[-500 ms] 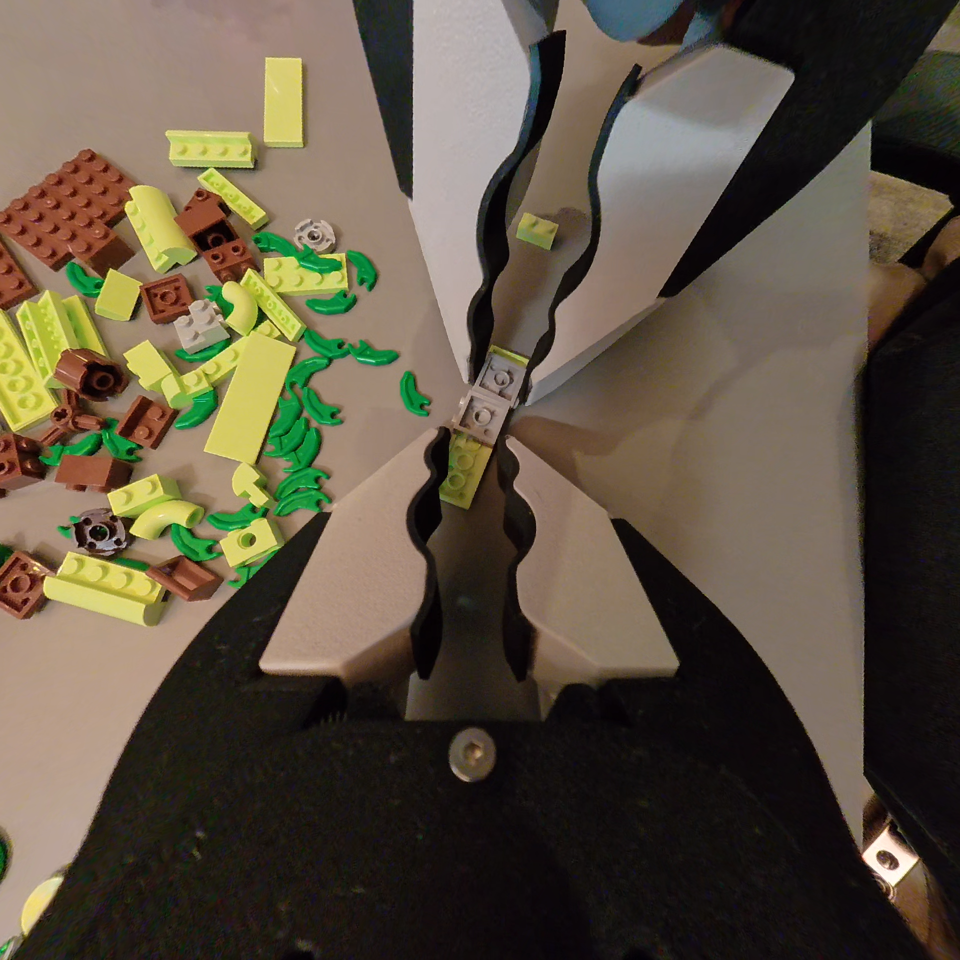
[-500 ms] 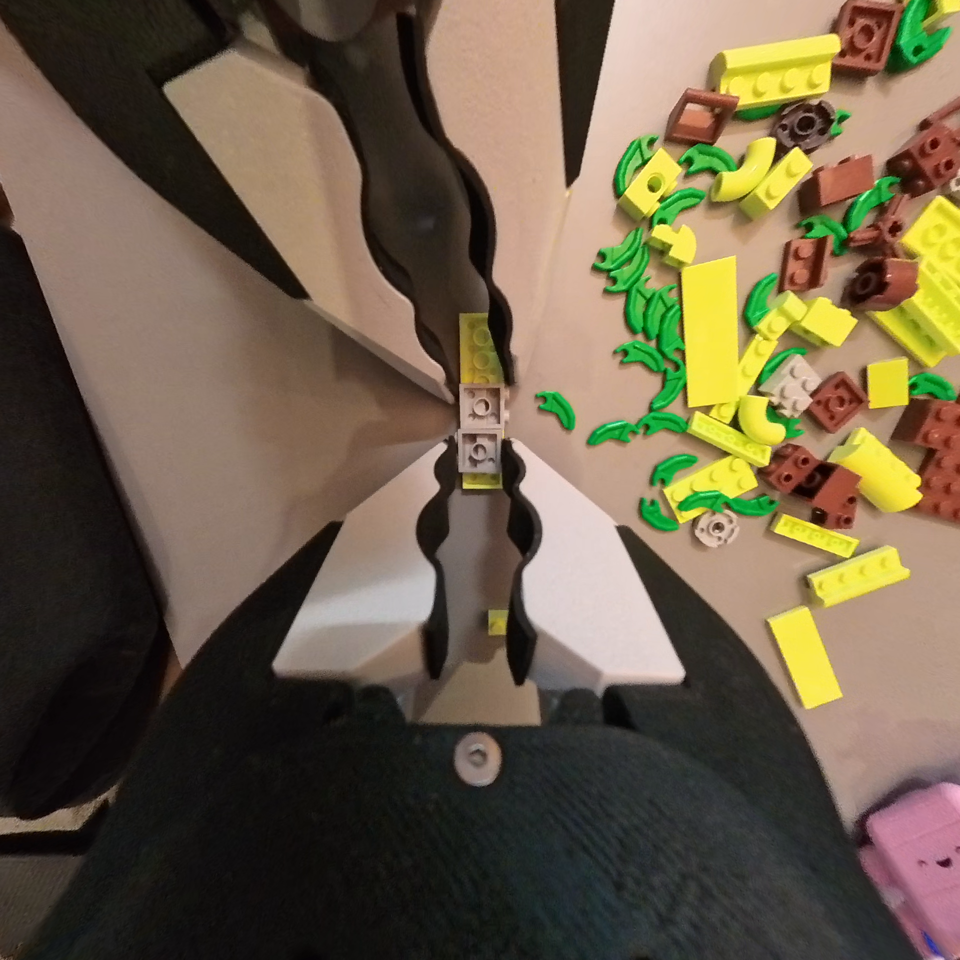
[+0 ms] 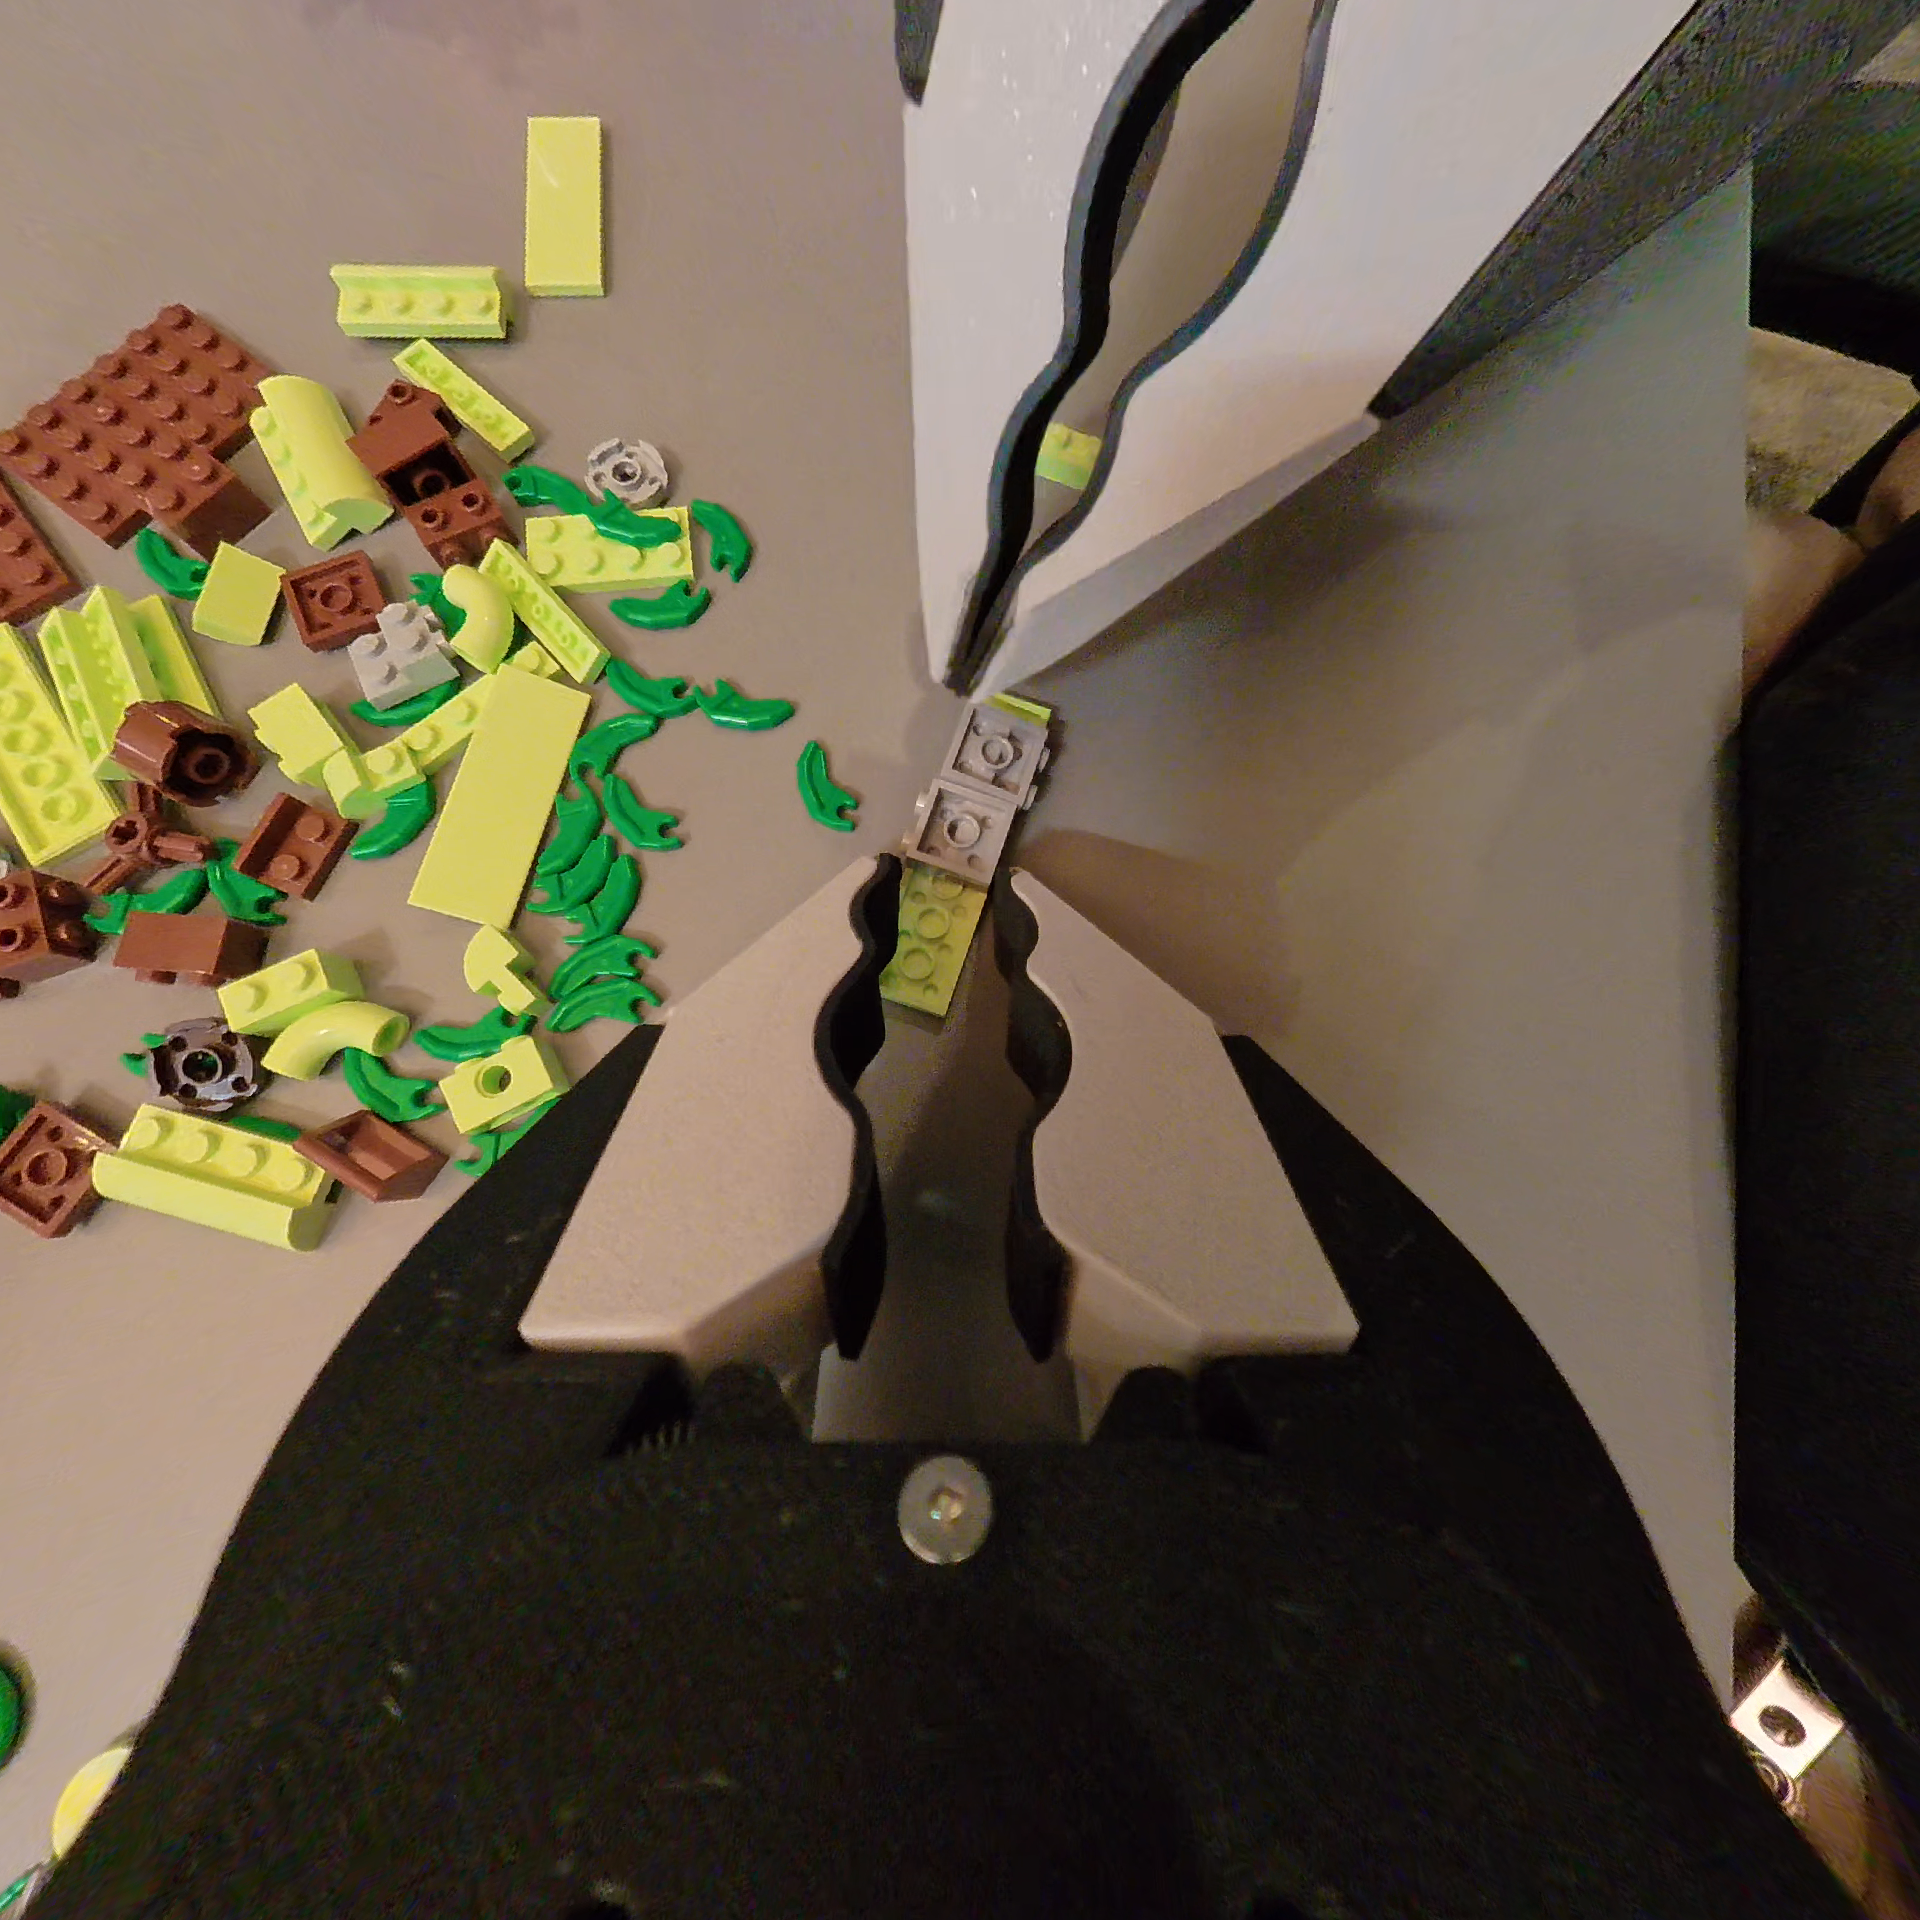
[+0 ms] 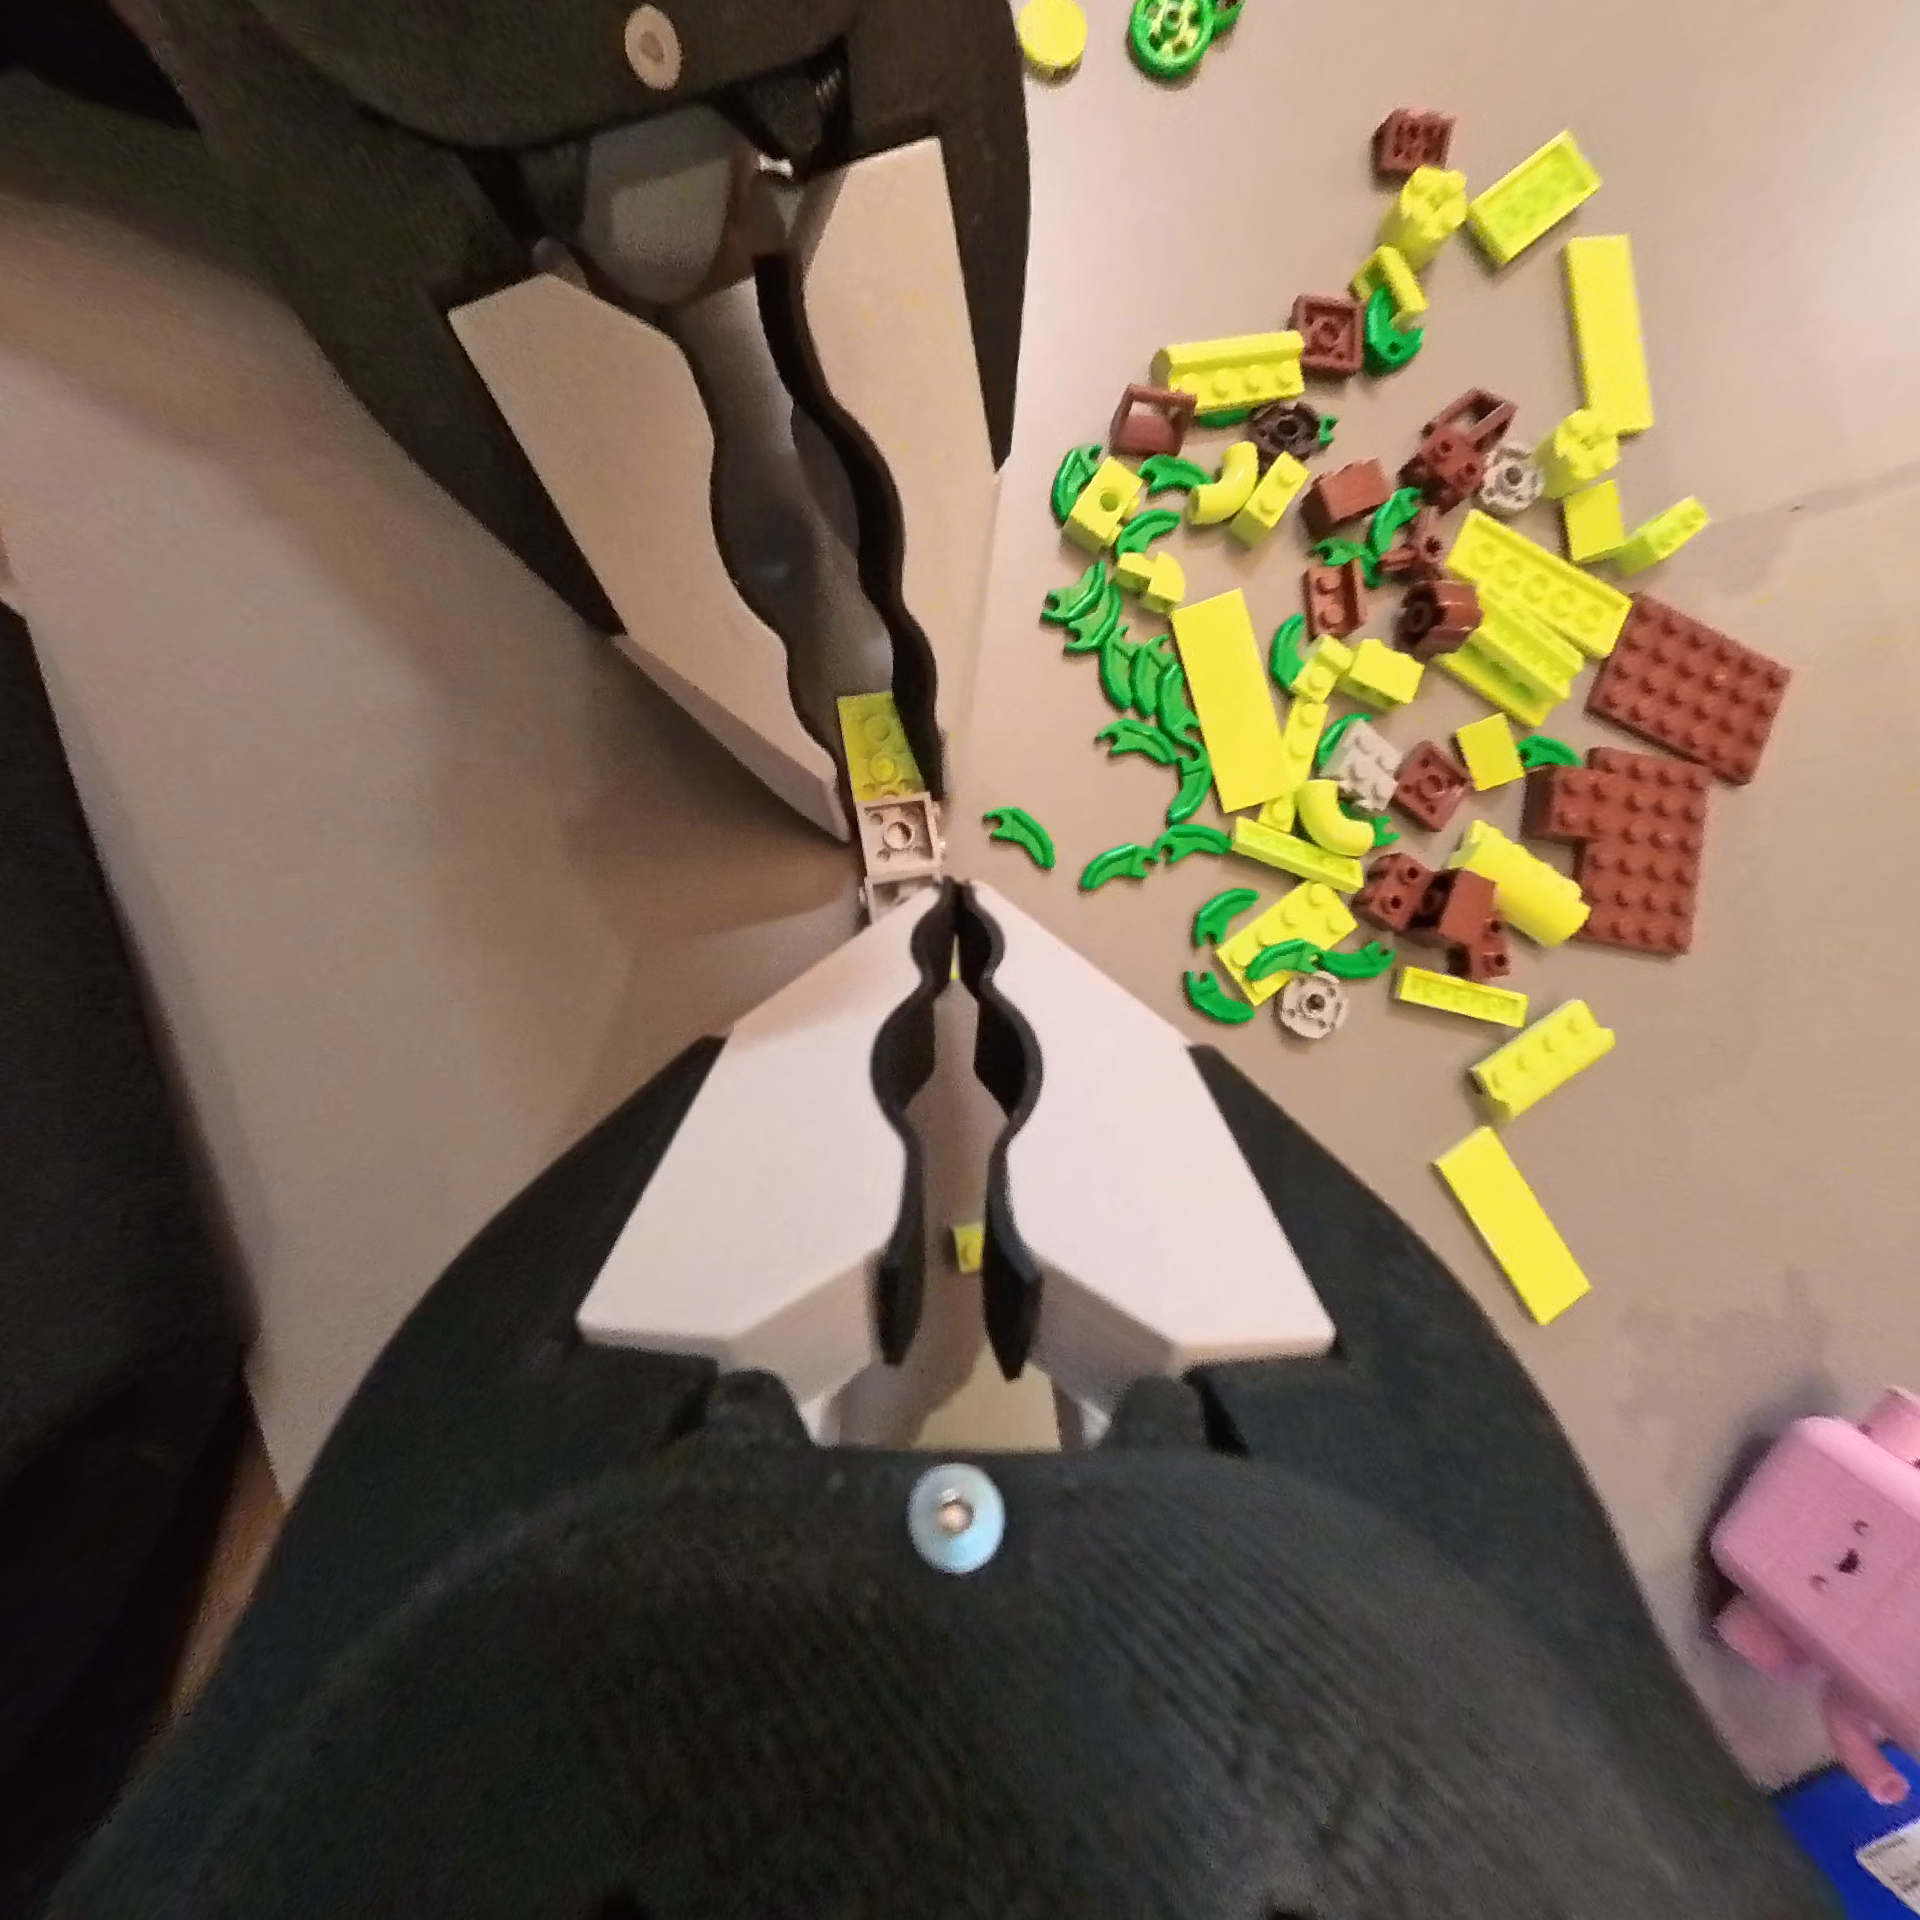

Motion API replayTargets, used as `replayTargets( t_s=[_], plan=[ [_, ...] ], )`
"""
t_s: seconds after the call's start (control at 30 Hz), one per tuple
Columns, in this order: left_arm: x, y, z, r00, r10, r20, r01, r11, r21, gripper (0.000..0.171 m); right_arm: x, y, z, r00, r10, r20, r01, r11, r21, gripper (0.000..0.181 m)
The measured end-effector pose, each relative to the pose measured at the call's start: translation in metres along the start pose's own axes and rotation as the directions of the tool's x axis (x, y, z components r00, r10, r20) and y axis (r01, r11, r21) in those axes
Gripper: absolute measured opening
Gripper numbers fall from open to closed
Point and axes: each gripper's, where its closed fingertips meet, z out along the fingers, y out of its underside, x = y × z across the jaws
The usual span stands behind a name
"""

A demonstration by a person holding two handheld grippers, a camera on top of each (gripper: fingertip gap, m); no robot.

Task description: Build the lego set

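- Left wrist view: the left gripper (image 3: pixel 940 883) is narrowed onto a lime plate (image 3: pixel 925 940), gripping it by its long edges above the grey worktop (image 3: pixel 260 1507).
- Two grey plates (image 3: pixel 977 800) sit stacked on the far end of the lime plate, just beyond the fingertips.
- The right gripper (image 3: pixel 982 681) comes in from the top with its tips pressed together at the far end of the grey plates; a sliver of lime shows under them.
- A loose pile (image 3: pixel 343 748) of lime, brown and green pieces lies to the left, apart from both grippers.
- Right wrist view: the right gripper (image 4: pixel 954 891) has its tips closed together, just beside the grey plates (image 4: pixel 900 836); whether it pinches anything cannot be told.
- The left gripper (image 4: pixel 896 800) reaches in from the top, holding the lime plate (image 4: pixel 881 748).
- The pile (image 4: pixel 1403 665) spreads to the right; a pink toy (image 4: pixel 1839 1558) sits at the lower right edge.
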Motion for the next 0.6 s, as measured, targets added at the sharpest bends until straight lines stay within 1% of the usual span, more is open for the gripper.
replayTargets(
  t_s=[0.1, 0.2, 0.27, 0.37, 0.43, 0.5, 0.6],
  plan=[
    [0.000, 0.000, 0.000, 1.000, -0.001, -0.001, 0.001, 1.000, 0.000, 0.016, -0.004, -0.004, 0.004, 0.999, 0.035, 0.030, -0.035, 0.999, 0.027, 0.000],
    [0.000, 0.000, 0.000, 1.000, 0.000, -0.001, 0.000, 1.000, 0.000, 0.016, -0.006, 0.004, 0.015, 0.998, 0.049, 0.040, -0.050, 0.999, 0.007, 0.000],
    [0.000, 0.000, 0.000, 1.000, 0.000, -0.001, 0.000, 1.000, -0.001, 0.017, -0.006, 0.003, 0.013, 0.997, 0.055, 0.045, -0.055, 0.998, 0.001, 0.000],
    [0.000, 0.000, 0.000, 1.000, -0.001, -0.002, 0.000, 1.000, -0.001, 0.016, -0.003, -0.006, 0.003, 0.998, 0.061, 0.031, -0.062, 0.997, 0.047, 0.000],
    [0.000, 0.000, 0.000, 1.000, -0.001, -0.002, 0.001, 1.000, -0.001, 0.016, -0.003, -0.006, 0.002, 0.997, 0.067, 0.032, -0.068, 0.996, 0.051, 0.000],
    [0.000, 0.000, 0.000, 1.000, -0.001, -0.002, 0.001, 1.000, -0.001, 0.016, -0.006, 0.005, 0.010, 0.997, 0.065, 0.035, -0.065, 0.998, 0.004, 0.000],
    [0.000, 0.000, 0.000, 1.000, -0.001, -0.002, 0.001, 1.000, -0.001, 0.017, -0.004, 0.007, 0.011, 0.997, 0.076, 0.032, -0.076, 0.997, 0.001, 0.000]
  ],
)
